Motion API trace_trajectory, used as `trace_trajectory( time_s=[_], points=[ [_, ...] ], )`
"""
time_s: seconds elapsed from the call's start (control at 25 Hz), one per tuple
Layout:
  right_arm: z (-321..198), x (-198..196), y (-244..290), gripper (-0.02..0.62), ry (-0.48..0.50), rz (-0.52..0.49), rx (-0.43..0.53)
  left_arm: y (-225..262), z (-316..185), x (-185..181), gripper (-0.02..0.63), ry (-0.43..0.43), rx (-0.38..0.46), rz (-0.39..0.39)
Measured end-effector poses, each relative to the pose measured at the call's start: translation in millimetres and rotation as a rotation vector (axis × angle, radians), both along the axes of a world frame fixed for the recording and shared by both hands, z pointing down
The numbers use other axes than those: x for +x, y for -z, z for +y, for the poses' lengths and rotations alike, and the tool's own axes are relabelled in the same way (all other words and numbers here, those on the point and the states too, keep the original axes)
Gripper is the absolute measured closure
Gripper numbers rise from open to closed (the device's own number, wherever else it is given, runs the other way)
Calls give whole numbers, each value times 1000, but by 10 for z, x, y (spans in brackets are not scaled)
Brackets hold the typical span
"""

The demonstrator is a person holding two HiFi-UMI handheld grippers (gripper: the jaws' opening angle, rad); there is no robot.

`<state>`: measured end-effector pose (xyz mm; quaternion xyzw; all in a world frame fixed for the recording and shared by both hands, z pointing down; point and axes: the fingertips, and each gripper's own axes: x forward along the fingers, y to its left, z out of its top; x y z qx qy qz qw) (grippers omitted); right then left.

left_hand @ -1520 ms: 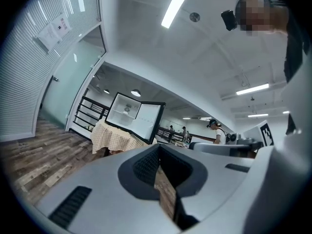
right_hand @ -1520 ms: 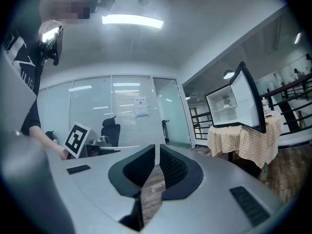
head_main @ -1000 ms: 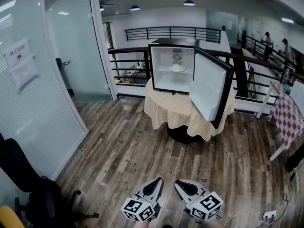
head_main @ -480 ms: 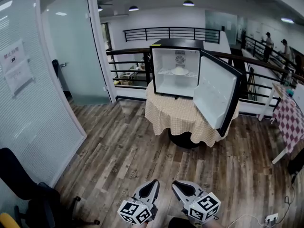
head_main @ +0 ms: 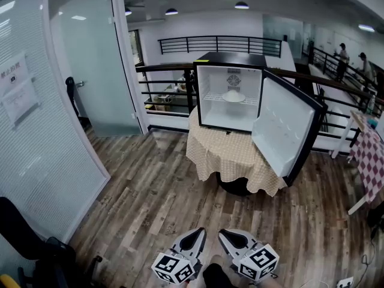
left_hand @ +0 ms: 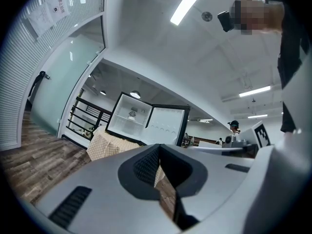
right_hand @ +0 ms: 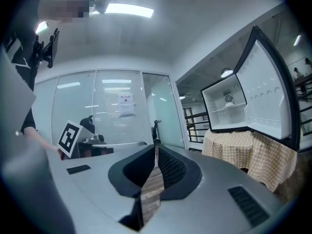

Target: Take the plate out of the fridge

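Note:
A small black fridge (head_main: 205, 95) stands on a round table with a checkered cloth (head_main: 231, 156), its door (head_main: 287, 132) swung open to the right. A white plate (head_main: 233, 97) sits on the wire shelf inside. Both grippers hang low at the bottom of the head view, far from the fridge, above the wood floor: the left gripper (head_main: 201, 231) and the right gripper (head_main: 221, 233), each with jaws closed tip to tip and holding nothing. The plate (left_hand: 132, 114) appears tiny in the left gripper view, and the plate (right_hand: 229, 100) also shows in the right gripper view.
A glass partition (head_main: 54, 113) and glass door run along the left. A black office chair (head_main: 27, 245) sits at the lower left. A dark railing (head_main: 165, 71) stands behind the fridge table. Another checkered table (head_main: 369, 155) is at the right edge. People (head_main: 343, 53) stand far back right.
The fridge and table have shifted right and grown slightly larger in the head view, as the view moves closer. Both grippers stay low and shut.

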<state>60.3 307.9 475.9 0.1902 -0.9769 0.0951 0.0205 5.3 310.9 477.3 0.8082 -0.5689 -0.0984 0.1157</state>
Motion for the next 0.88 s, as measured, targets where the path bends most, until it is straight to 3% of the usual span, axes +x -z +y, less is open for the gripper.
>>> trace_trajectory(
  time_s=[0.88],
  points=[
    [-1786,-851,129,555,6,-54,-22,86,-1887,-669,598,-39,-17,-20]
  ],
)
